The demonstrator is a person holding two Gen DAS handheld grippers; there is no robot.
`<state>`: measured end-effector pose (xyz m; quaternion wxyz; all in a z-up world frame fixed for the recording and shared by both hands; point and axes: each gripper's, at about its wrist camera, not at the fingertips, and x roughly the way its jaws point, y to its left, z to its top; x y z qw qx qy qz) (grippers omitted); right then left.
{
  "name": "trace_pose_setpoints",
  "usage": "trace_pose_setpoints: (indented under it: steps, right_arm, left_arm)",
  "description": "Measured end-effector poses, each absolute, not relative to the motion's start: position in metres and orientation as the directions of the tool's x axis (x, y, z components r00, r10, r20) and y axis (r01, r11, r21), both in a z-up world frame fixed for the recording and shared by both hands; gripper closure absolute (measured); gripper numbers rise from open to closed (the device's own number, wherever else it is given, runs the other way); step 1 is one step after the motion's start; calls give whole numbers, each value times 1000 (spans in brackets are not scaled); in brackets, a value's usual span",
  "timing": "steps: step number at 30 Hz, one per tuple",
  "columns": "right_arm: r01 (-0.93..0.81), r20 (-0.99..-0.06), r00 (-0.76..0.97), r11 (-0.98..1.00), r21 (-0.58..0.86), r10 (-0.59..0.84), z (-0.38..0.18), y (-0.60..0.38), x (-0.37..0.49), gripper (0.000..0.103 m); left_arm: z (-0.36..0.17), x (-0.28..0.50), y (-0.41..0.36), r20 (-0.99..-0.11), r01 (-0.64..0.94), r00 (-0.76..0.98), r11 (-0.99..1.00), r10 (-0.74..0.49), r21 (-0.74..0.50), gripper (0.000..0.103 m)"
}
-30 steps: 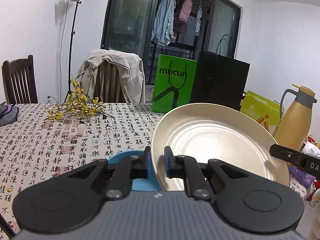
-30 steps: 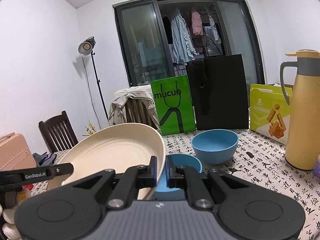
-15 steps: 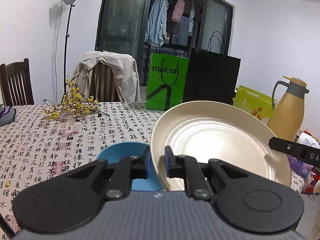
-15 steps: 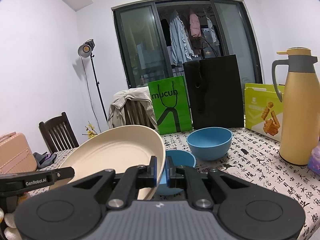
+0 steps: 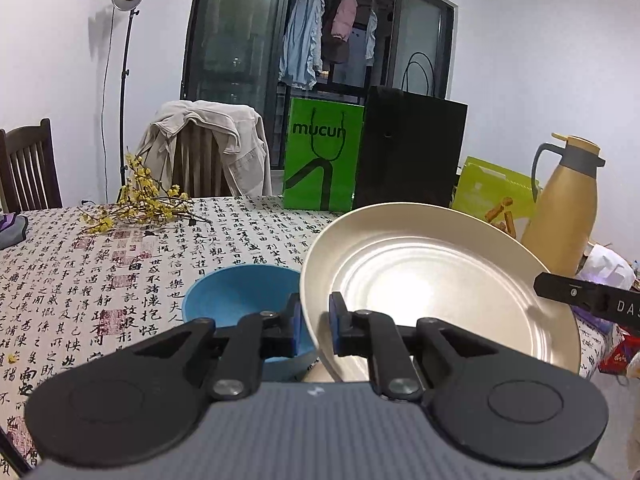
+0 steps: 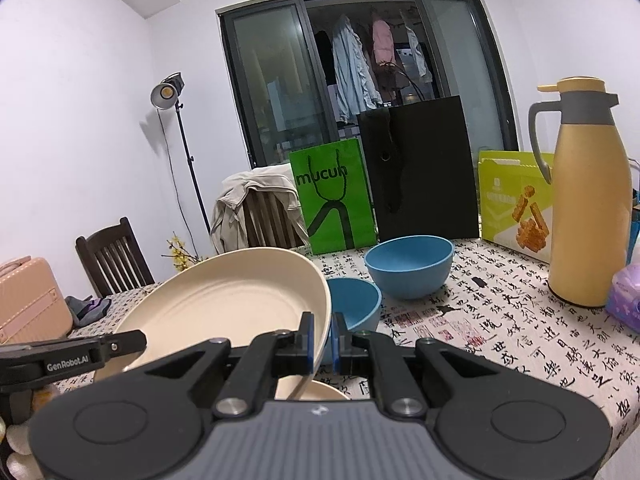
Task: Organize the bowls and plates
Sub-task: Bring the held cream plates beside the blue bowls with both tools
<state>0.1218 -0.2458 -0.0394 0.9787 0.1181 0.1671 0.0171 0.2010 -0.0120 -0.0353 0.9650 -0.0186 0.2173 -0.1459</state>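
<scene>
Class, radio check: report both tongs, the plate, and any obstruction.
Left tongs and right tongs shut on opposite rims of cream plate. Plate tilted, off table. Second plate and blue bowl right below.

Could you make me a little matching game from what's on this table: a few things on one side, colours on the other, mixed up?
Things:
1. plate held by both jaws
2. bowl nearest the black bag
3. shopping bag marked "mucun"
4. thermos jug

Colours:
A. green
B. yellow
C. cream
D. blue

Pairs: 1-C, 2-D, 3-A, 4-B
</scene>
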Motion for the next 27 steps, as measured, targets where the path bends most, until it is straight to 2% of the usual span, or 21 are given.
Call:
trace_pose_setpoints:
  steps: [27]
  right_arm:
    - [-17,-391,913,968,251,117,-69,-249,119,94]
  left_arm:
    - [-68,184,-11,-481,258,836,963,-264,-80,89]
